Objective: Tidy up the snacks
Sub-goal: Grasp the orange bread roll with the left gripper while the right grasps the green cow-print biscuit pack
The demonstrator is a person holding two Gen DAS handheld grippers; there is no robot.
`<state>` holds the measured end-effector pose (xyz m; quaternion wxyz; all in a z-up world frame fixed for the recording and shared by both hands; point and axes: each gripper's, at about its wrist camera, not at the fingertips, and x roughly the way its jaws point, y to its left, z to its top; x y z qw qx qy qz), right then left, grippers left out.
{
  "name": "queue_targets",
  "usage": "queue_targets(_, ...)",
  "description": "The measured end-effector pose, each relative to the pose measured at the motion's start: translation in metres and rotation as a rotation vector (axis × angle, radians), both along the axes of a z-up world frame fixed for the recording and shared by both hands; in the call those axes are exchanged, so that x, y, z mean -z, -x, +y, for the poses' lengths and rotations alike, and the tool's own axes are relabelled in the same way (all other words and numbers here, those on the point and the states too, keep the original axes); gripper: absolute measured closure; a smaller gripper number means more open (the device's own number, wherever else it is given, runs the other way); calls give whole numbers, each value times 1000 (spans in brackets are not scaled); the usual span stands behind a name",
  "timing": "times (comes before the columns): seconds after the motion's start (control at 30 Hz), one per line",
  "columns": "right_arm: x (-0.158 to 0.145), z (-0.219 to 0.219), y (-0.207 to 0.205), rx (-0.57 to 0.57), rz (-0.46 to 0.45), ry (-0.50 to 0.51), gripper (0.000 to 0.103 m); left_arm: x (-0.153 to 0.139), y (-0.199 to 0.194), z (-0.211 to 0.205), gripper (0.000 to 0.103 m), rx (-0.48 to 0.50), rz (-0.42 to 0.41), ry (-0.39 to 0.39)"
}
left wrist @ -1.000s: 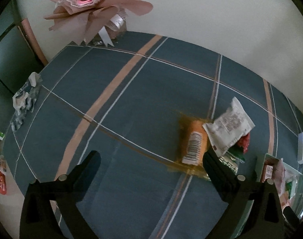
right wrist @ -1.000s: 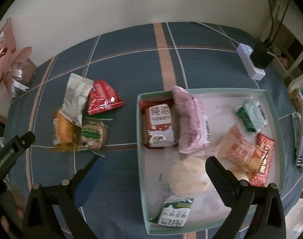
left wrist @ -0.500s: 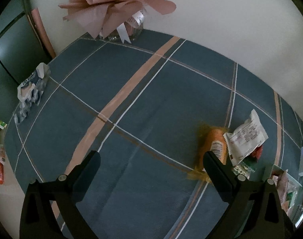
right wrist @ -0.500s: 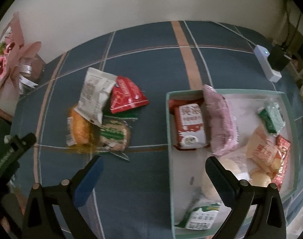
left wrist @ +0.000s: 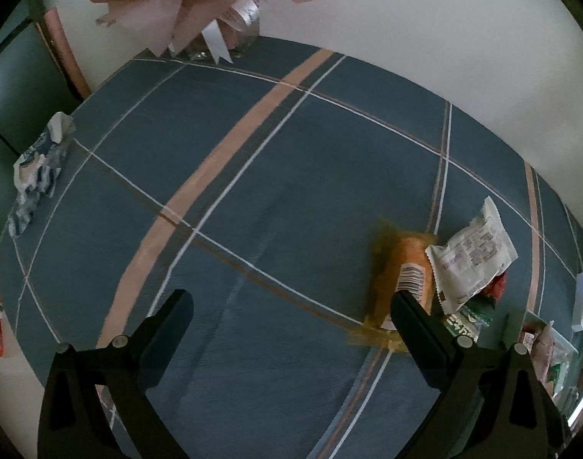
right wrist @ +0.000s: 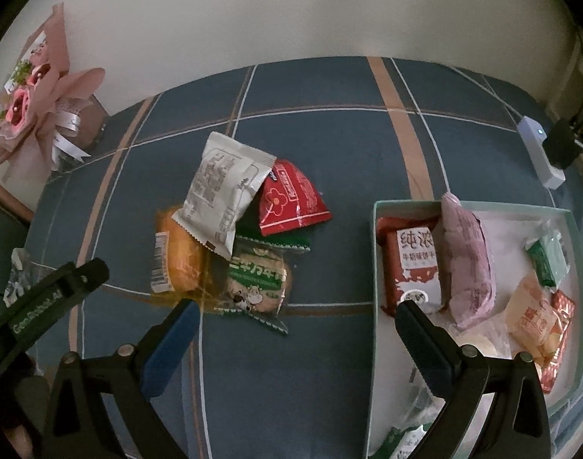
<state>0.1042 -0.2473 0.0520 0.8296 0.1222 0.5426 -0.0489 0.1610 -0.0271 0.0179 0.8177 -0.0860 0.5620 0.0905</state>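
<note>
1. I hold my right gripper [right wrist: 295, 329] with its jaws spread wide and empty, low over the cloth between the loose snack pile and the tray [right wrist: 375, 252].
2. The pile lies just left of the tray; nearest my right gripper is the green biscuit pack [right wrist: 257, 281], just ahead, off its left finger.
3. The orange bun [right wrist: 180, 264] lies at the pile's left edge, farthest from the tray, long axis running away from me, barcode end left.
4. The white packet [right wrist: 224, 199] overlaps bun and red packet [right wrist: 291, 202], tilted, long axis pointing away from the tray.
5. My left gripper [left wrist: 291, 306] is also spread and empty; the bun [left wrist: 410, 275] sits by its right finger, so either hand could reach it.
</note>
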Motion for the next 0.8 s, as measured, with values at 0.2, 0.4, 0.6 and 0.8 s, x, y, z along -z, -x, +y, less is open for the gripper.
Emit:
queue_targets(0.2,6,4,-6,-10,-7,-13,0,7,-7,-6,1,16,11,25)
queue_targets(0.4,14,11,-10,-33,-1,6,4,12,-13,-6,1,14,22,46)
queue_targets(0.6,19,16,-16,-44,5,20,7,15,-19,-3,1,8,23,60)
queue_targets(0.8,24,19,-23,-44,9,16,14,15,-21,-5,1,18,17,79)
